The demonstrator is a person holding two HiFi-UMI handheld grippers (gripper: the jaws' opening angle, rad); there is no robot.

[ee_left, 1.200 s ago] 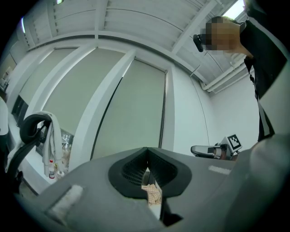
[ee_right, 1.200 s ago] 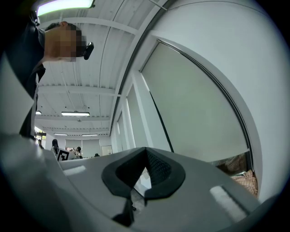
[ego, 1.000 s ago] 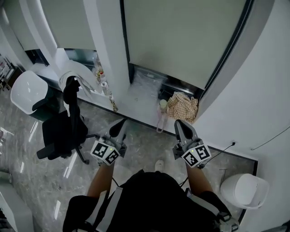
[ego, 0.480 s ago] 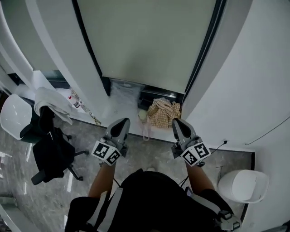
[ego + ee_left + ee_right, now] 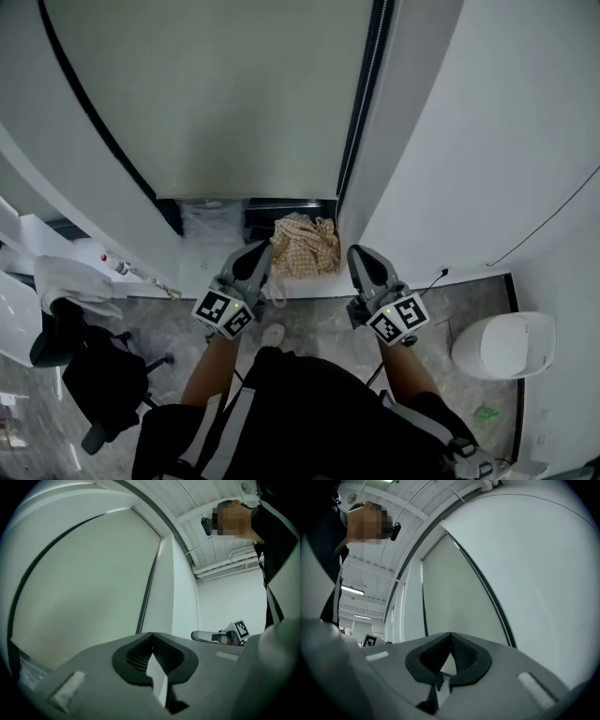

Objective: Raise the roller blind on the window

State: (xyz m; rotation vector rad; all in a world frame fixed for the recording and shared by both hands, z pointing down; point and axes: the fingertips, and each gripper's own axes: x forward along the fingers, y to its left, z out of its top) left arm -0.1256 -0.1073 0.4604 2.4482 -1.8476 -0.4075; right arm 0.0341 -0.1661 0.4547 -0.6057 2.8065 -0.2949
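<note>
In the last second I have turned and stepped to the right. The roller blind (image 5: pixel 225 103) is now straight in front of me, and the black office chair (image 5: pixel 89 375) with the white cloth (image 5: pixel 70 281) on it has gone to the lower left of the head view. I think this means the approach is nearly done, but the raising itself is not yet begun. The blind hangs low, with only a narrow gap above the sill.

My left gripper (image 5: pixel 251 253) and my right gripper (image 5: pixel 361 255) are both held out toward the window. Their jaws are together and there is nothing between them.

On the sill, just under the blind's bottom edge, lies a checked cloth bundle (image 5: pixel 305 246), with some clear plastic (image 5: pixel 211 225) beside it. These could be in my way if I reach low. A dark window frame (image 5: pixel 361 112) runs along the blind's right side. I cannot tell where the pull chain is. A white bin (image 5: pixel 506 345) stands well apart at the right.
</note>
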